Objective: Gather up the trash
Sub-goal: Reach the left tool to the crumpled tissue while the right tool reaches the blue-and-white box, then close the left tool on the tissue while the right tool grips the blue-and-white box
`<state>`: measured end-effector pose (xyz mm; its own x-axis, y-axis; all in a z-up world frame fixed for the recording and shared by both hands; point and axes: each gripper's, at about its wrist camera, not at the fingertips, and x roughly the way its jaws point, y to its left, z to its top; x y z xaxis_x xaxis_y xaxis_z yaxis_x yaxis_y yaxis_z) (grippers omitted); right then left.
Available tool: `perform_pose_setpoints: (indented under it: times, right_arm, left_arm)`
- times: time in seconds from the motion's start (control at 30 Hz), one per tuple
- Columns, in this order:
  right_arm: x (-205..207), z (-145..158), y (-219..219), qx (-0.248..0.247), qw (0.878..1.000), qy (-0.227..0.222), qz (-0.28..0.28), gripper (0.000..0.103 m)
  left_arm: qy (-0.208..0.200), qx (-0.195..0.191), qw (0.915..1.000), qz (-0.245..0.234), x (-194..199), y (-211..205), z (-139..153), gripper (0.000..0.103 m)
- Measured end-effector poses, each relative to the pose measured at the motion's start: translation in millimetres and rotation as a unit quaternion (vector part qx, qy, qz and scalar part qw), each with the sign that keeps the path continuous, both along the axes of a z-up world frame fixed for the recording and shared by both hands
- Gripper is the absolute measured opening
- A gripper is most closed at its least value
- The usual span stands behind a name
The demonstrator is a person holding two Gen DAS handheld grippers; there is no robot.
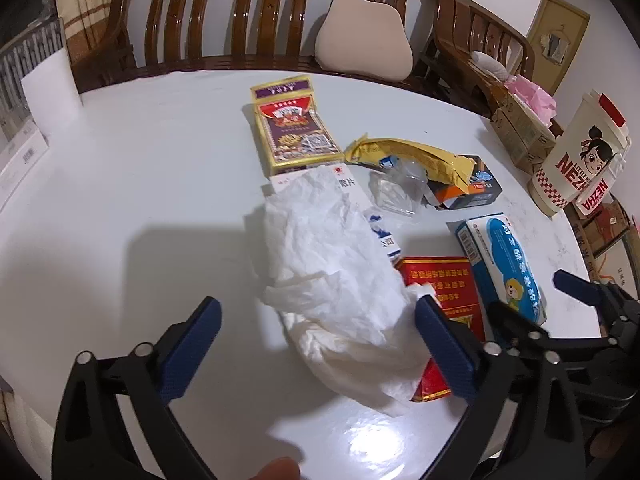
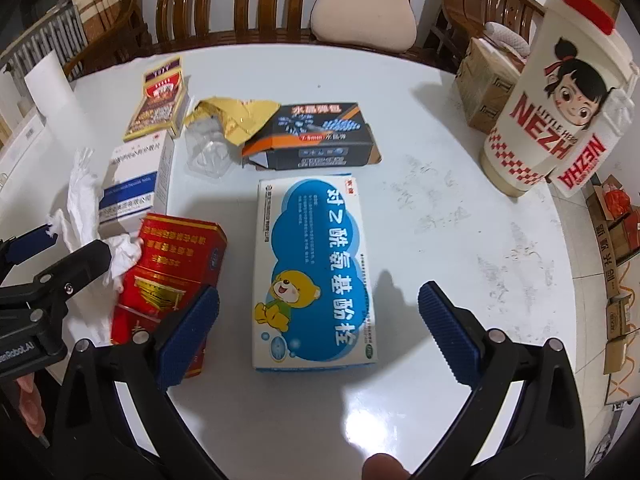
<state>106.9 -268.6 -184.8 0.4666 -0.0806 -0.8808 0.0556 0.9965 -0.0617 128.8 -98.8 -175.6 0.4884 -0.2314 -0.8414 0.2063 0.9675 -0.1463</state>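
Observation:
Trash lies on a white round table (image 1: 140,200). A crumpled white tissue (image 1: 336,276) lies between the fingers of my open left gripper (image 1: 320,344), draped over a white box and a red box (image 1: 444,284). My open right gripper (image 2: 320,328) straddles a blue-and-white medicine box with a bear (image 2: 316,268). The right view also shows the red box (image 2: 172,268), the tissue (image 2: 84,204), a white-and-blue box (image 2: 136,180), a black box (image 2: 316,136), a gold wrapper (image 2: 232,116), a clear plastic blister (image 2: 208,152) and a card pack (image 2: 160,100).
A tall cream NEZHA cup (image 2: 560,92) stands at the table's right edge. Wooden chairs (image 1: 248,12) with a beige cushion (image 1: 364,40) ring the far side. Cardboard boxes (image 2: 488,80) sit beyond the right edge. A white paper (image 1: 52,92) stands at the left.

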Motion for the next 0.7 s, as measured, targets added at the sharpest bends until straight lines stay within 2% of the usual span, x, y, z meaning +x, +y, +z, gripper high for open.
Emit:
perform_pose_setpoints:
  times: [0.03,0.1,0.2,0.4,0.43,0.47,0.57,0.7]
  right_arm:
    - [1.3,-2.3,0.5,0.002,1.0,0.002,0.001,0.098]
    - [3.1,-6.1,-0.7,0.007,1.0,0.007,-0.002,0.098]
    - [4.7,-10.6,-4.9,0.018,1.0,0.014,-0.006,0.091]
    - [7.5,-17.1,-11.3,0.033,0.999,0.021,-0.008,0.084]
    - [7.8,-16.3,-10.8,0.033,0.999,0.019,-0.006,0.079]
    - [6.9,-14.8,-9.0,0.033,0.999,0.016,-0.005,0.075]
    - [6.7,-12.4,-4.8,0.033,0.999,0.013,0.002,0.063]
    - [6.4,-11.3,-3.1,0.033,0.999,0.01,0.0,0.06]
  left_arm:
    - [0.003,0.001,1.0,0.001,0.9,-0.9,-2.6,0.085]
    - [0.015,-0.002,0.9999,0.006,3.1,-0.7,-8.5,0.071]
    - [0.018,-0.01,0.9998,0.003,1.8,1.0,-10.4,0.067]
    - [0.022,-0.022,0.9995,0.005,1.8,7.5,-12.1,0.054]
    - [0.021,-0.023,0.9995,0.005,1.8,8.9,-12.1,0.049]
    - [0.022,-0.027,0.9994,0.002,1.5,9.9,-12.1,0.041]
    - [0.025,-0.034,0.9991,0.002,0.7,14.6,-11.8,0.035]
    - [0.025,-0.038,0.9989,0.006,-1.1,20.4,-10.5,0.025]
